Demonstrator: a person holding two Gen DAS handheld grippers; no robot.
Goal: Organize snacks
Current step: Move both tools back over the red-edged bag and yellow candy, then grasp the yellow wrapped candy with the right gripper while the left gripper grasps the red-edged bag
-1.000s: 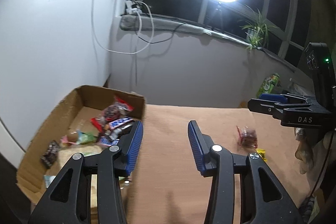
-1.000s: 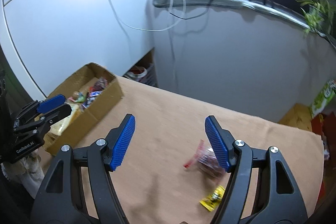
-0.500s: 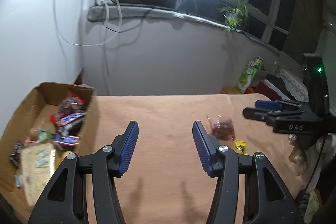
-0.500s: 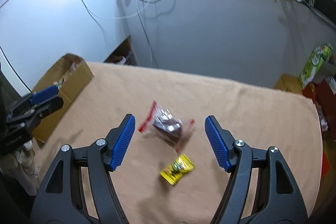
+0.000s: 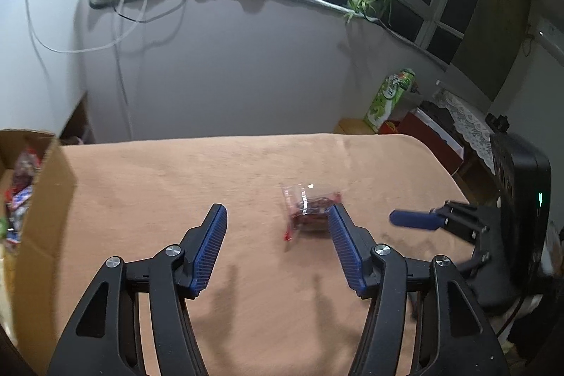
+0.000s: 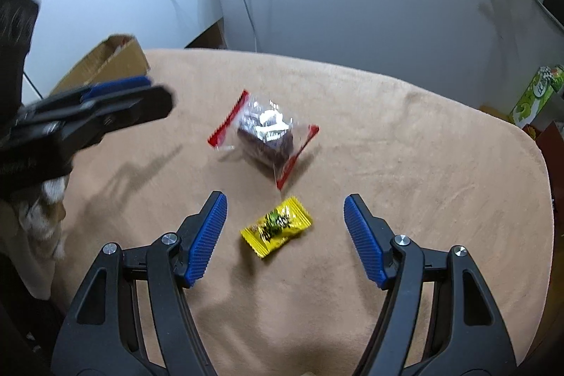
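A clear packet with red edges and dark snacks (image 5: 308, 208) (image 6: 266, 138) lies mid-table on the tan cloth (image 5: 176, 185). My left gripper (image 5: 276, 219) hovers just short of it with its jaws opening and nothing between them; the packet sits by the right fingertip. A small yellow candy wrapper (image 6: 276, 226) lies nearer, and my right gripper (image 6: 285, 208) hangs open just above it, the wrapper between the fingers but not pressed. The cardboard box (image 5: 46, 199) (image 6: 105, 64) with several snacks stands at the table's left end.
A grey wall runs behind the table with hanging white cables (image 5: 120, 23). A green carton (image 5: 389, 96) and red boxes stand off the table's right end. Each gripper shows in the other's view: the right (image 5: 440, 221), the left (image 6: 88, 115).
The left gripper swung right from the box to the clear packet and widened its jaws. The right gripper dropped and tilted down until the yellow wrapper lay between its fingers.
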